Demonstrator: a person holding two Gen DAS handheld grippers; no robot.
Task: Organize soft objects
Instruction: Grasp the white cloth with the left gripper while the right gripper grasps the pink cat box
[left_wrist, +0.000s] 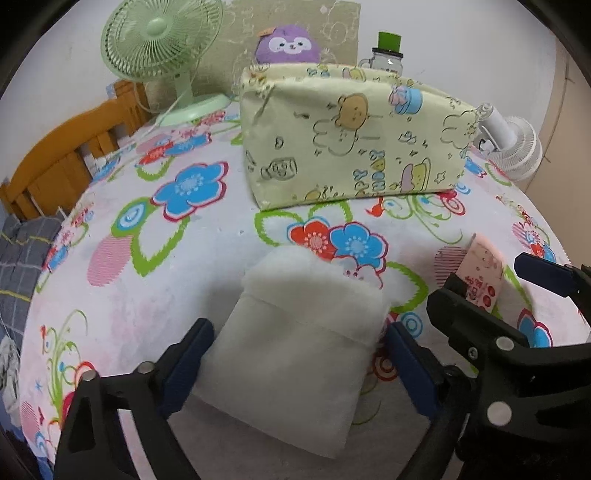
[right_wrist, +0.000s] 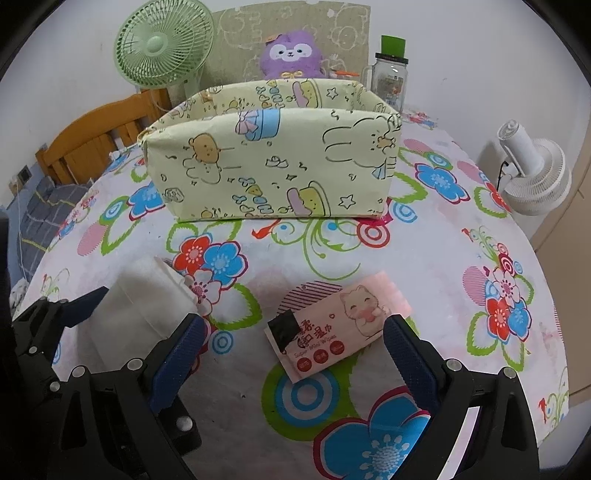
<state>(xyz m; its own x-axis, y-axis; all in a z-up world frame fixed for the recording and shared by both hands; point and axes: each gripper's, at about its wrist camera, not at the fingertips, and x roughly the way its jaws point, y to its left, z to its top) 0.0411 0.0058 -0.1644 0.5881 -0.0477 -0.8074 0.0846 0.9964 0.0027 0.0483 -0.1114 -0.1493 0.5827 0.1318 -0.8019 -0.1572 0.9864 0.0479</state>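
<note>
Two soft items are still lying outside the fabric bin (right_wrist: 269, 158), so nothing is being counted as organized yet. The white tissue pack (left_wrist: 299, 332) is being straddled by the wide-open left gripper (left_wrist: 299, 354), ungripped. The pink wipes pack (right_wrist: 336, 325) is being framed between the spread jaws of the right gripper (right_wrist: 295, 350).

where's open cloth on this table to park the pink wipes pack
Open tablecloth lies right of the pink wipes pack, toward the white fan, and between the pack and the yellow fabric bin. Crowded: the left, with the white tissue pack and left gripper.
</note>
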